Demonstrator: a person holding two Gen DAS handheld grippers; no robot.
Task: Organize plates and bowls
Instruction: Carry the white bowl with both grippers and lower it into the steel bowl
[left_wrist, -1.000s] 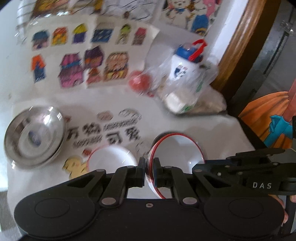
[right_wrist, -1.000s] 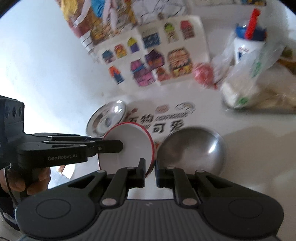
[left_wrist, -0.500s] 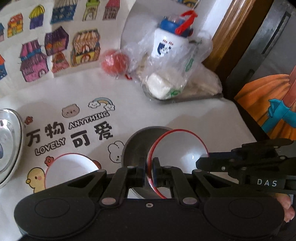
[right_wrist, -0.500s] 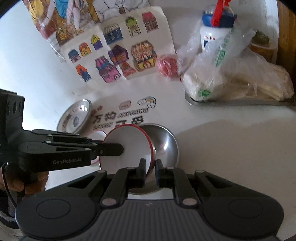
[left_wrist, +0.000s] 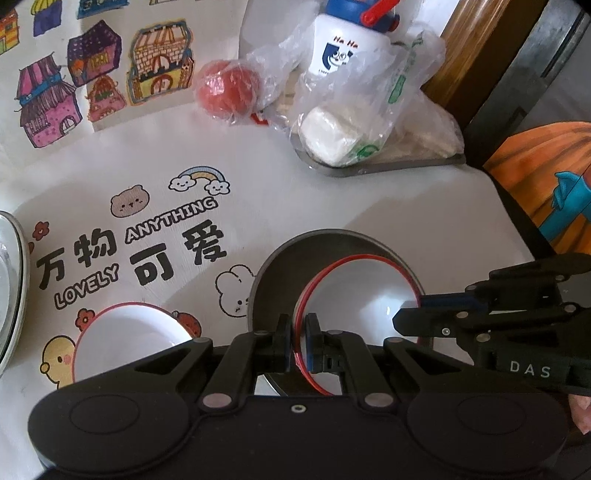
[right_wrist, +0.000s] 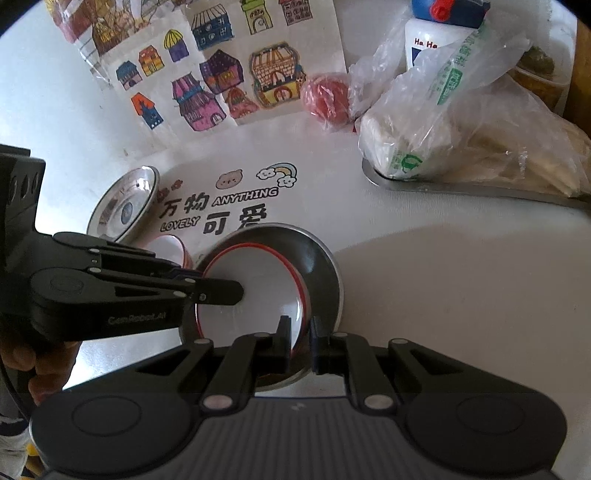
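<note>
Table: we work over a white table (left_wrist: 295, 192) with a cartoon mat (left_wrist: 155, 236) printed "LOVELY ANYTHING".
Background: coloured house drawings (left_wrist: 110, 74) lie at the far side; a red ball in plastic wrap (left_wrist: 225, 90), a white bottle (left_wrist: 343, 40) and bagged food on a metal tray (left_wrist: 388, 168) sit beyond the mat.
Left claw: our left gripper (left_wrist: 298, 343) pinches the near rim of the red-rimmed white bowl (left_wrist: 362, 291).
Right claw: our right gripper (right_wrist: 300, 341) pinches the opposite rim of the same bowl (right_wrist: 255, 291).
Bowl position: we hold it tilted inside the steel bowl (right_wrist: 321, 266); whether it touches, we cannot tell.
Other dishes: a second red-rimmed bowl (left_wrist: 122, 332) sits left on the mat; a shiny steel bowl (right_wrist: 123, 206) stands farther left.
</note>
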